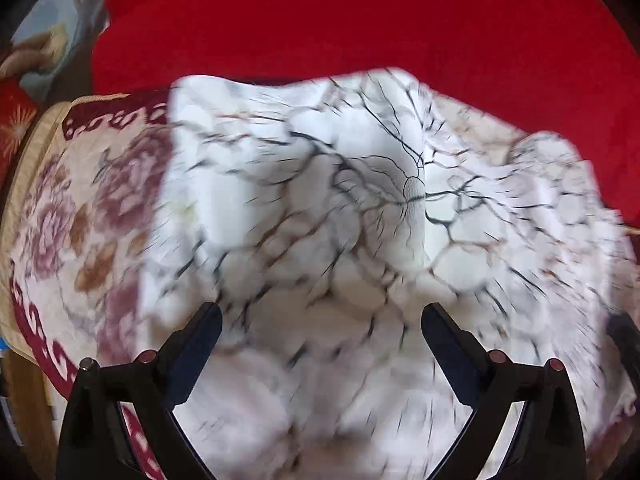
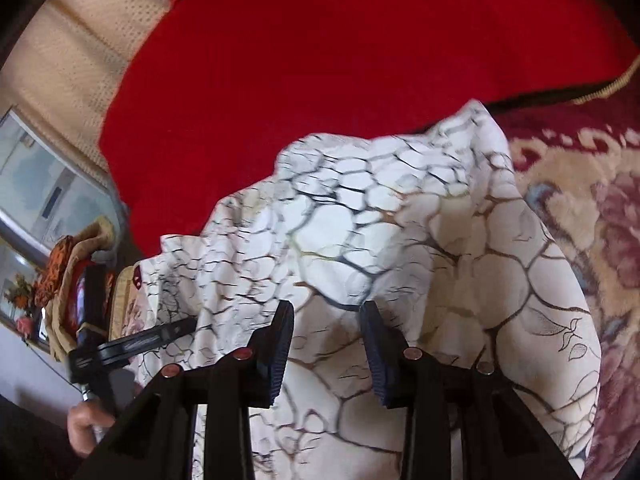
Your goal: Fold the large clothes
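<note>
A large white garment with a dark cracked-stone print lies rumpled on a floral blanket, filling the left wrist view [image 1: 340,208] and the right wrist view [image 2: 380,232]. My left gripper [image 1: 322,320] is wide open just above the cloth, with nothing between its fingers. My right gripper [image 2: 326,316] is partly open over the garment's near part, its dark ribbed pads [image 2: 280,344] apart with cloth showing between them. The left gripper also shows in the right wrist view [image 2: 132,344] at the garment's left edge, held by a hand [image 2: 86,420].
A floral cream and maroon blanket [image 1: 72,220] covers the surface, also at right in the right wrist view [image 2: 600,220]. A big red cloth [image 1: 360,20] lies behind the garment. A cream woven panel [image 2: 72,60] and clutter stand at far left.
</note>
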`<state>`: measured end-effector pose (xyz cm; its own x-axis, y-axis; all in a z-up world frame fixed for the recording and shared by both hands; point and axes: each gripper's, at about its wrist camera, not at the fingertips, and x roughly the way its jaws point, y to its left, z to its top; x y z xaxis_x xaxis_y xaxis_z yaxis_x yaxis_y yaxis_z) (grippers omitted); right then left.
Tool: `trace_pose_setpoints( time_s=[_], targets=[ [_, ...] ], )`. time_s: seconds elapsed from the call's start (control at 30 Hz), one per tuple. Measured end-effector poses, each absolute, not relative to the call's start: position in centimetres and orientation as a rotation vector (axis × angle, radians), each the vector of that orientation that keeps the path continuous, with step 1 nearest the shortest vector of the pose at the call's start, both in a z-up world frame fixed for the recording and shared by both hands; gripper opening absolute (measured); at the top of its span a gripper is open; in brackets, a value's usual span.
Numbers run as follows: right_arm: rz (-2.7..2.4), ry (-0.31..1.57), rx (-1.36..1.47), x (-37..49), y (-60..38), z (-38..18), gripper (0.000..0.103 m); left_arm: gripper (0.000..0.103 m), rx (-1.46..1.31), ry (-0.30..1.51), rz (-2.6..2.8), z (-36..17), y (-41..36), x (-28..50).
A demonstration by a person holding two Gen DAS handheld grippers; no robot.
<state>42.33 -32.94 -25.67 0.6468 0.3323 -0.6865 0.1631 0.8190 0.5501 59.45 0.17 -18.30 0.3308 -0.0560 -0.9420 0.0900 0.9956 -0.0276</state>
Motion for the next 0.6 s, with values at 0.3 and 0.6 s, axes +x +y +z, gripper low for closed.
trace_pose_setpoints(
  time_s=[0.3,0.6],
  targets=[
    [0.307,0.831,0.59,42.3,-26.2,-24.4,0.04,0.1,-0.239,1.142,-0.083,-14.6,13.6,50.3],
    [0.348,0.873,0.57,42.8,-21.6,-25.5,0.04,0.1,-0.662,1.105,-0.183,-18.1,14.7,43.6]
  ],
)
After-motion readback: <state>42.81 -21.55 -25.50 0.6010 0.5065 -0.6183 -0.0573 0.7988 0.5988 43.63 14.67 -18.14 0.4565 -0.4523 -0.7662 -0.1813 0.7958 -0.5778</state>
